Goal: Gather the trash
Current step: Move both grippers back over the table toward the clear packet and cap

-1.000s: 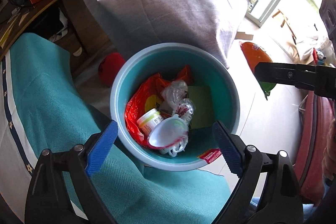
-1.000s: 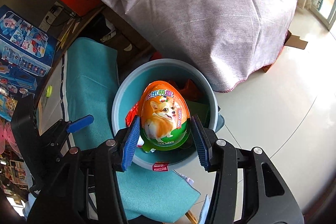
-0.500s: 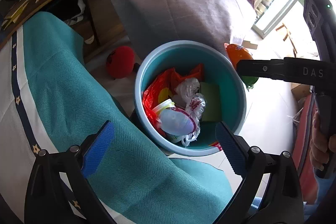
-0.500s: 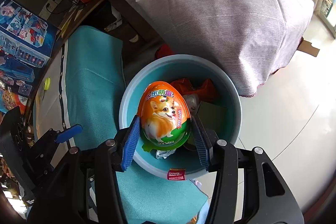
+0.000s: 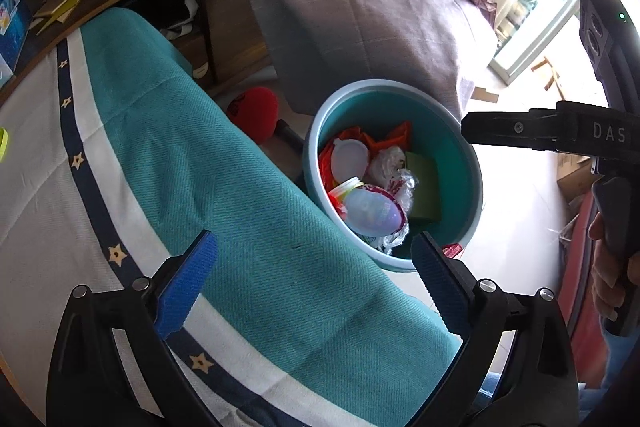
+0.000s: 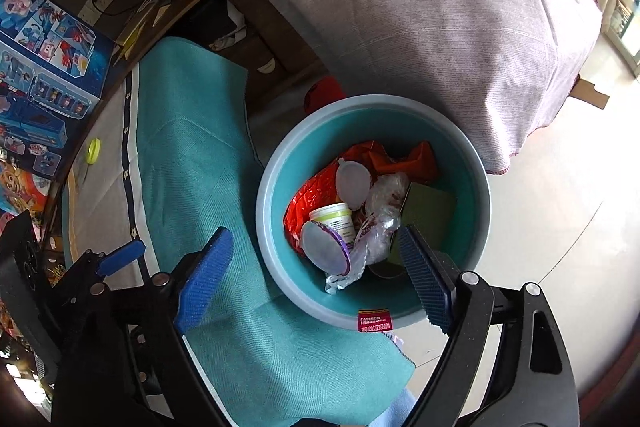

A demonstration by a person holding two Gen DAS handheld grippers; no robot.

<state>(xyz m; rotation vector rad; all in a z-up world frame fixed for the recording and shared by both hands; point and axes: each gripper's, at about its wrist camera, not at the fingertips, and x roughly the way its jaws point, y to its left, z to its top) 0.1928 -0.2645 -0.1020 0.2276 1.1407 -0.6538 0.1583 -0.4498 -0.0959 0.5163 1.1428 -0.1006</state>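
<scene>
A teal trash bucket stands on the floor beside the table and also shows in the left wrist view. It holds red wrappers, a white cup, crumpled clear plastic, a green card and two pale egg-shaped shells. My right gripper is open and empty above the bucket's near rim. My left gripper is open and empty over the teal tablecloth, left of the bucket. The right gripper's black body reaches over the bucket in the left wrist view.
The table carries a teal and white cloth with a navy star stripe. A large mound under purple-grey cloth stands behind the bucket. A red ball lies on the floor. Toy boxes and a small yellow-green disc sit at the left.
My right gripper opened and the orange corgi egg package left it; a pale egg shell now lies on the red wrappers in the bucket. My left gripper moved back left over the tablecloth.
</scene>
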